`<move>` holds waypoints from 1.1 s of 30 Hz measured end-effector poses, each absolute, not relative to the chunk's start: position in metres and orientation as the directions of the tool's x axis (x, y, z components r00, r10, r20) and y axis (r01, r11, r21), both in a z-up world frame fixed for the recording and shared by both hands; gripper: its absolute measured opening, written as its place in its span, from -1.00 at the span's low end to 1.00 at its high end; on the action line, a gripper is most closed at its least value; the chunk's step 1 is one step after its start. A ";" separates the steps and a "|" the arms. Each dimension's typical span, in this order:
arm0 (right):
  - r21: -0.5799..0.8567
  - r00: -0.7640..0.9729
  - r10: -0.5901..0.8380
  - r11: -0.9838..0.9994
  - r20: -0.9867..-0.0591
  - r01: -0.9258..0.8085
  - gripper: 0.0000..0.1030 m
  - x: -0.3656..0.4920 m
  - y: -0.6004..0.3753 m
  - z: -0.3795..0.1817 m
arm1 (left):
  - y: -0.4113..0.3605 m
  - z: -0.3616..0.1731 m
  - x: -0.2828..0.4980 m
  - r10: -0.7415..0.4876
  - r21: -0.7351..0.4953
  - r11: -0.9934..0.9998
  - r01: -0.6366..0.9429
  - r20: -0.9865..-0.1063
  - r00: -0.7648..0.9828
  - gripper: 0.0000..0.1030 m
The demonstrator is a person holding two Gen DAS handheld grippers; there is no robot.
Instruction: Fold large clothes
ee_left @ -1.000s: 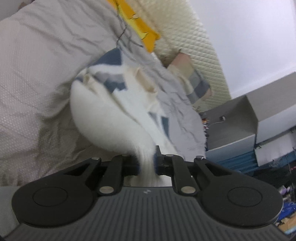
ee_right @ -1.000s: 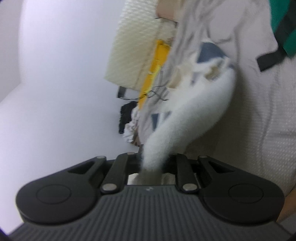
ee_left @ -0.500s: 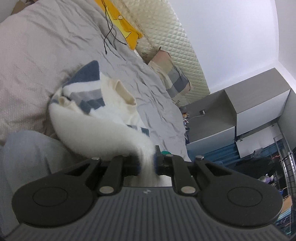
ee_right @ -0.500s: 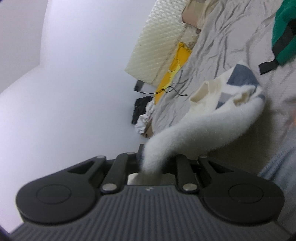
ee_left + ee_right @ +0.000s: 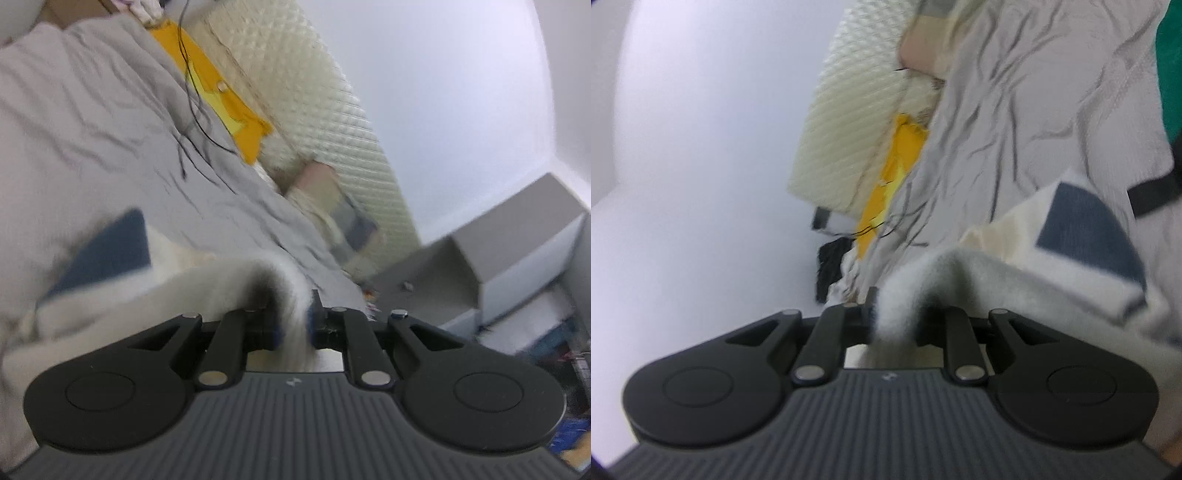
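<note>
Both grippers pinch the same white fleece garment [image 5: 207, 291]. The left gripper [image 5: 293, 325] has its fingers pressed on a fold that trails toward 9 o'clock over the grey bedsheet [image 5: 92, 122]. The right gripper [image 5: 894, 321] clamps another fold [image 5: 923, 280] trailing toward 3 o'clock. Motion blur smears the garment's navy patches, and fleece hides the fingertips.

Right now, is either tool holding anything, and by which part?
Both are. The left tool and right tool each pinch a bunched fluffy white edge of the same fleece garment; which edge cannot be told.
</note>
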State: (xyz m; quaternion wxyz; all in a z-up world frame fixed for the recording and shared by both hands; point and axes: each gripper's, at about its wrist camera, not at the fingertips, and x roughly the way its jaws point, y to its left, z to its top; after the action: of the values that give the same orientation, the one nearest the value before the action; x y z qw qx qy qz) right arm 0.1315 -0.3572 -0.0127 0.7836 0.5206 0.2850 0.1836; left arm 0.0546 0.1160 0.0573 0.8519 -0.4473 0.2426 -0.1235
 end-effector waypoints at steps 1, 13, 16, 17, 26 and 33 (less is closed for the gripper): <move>0.920 0.769 0.580 0.392 -0.270 0.028 -0.62 0.145 -0.357 -0.020 | 0.114 0.051 0.070 -0.413 -0.823 0.567 -0.028 -0.314 0.855 -0.70; 0.906 0.751 0.565 0.409 -0.343 0.106 -0.61 0.229 -0.354 -0.101 | 0.115 -0.035 0.196 -0.358 -0.755 0.644 -0.120 -0.437 0.825 -0.70; 0.888 0.738 0.557 0.444 -0.380 0.122 -0.61 0.247 -0.353 -0.112 | 0.115 -0.050 0.226 -0.360 -0.731 0.670 -0.128 -0.471 0.805 -0.70; 0.887 0.737 0.556 0.444 -0.384 0.127 -0.61 0.251 -0.354 -0.116 | 0.114 -0.056 0.237 -0.361 -0.724 0.678 -0.129 -0.481 0.799 -0.70; 0.883 0.717 0.553 0.429 -0.425 0.192 -0.59 0.269 -0.358 -0.145 | 0.113 -0.106 0.281 -0.370 -0.705 0.685 -0.184 -0.553 0.746 -0.69; 0.883 0.717 0.558 0.437 -0.418 0.174 -0.43 0.261 -0.355 -0.137 | 0.111 -0.103 0.278 -0.382 -0.690 0.709 -0.148 -0.551 0.742 -0.57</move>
State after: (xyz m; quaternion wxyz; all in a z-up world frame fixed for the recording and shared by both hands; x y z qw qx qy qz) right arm 0.2607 -0.3554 -0.1372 0.7696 0.5159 0.3550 0.1248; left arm 0.2781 0.1111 -0.1030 0.8544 -0.3755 0.3526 -0.0685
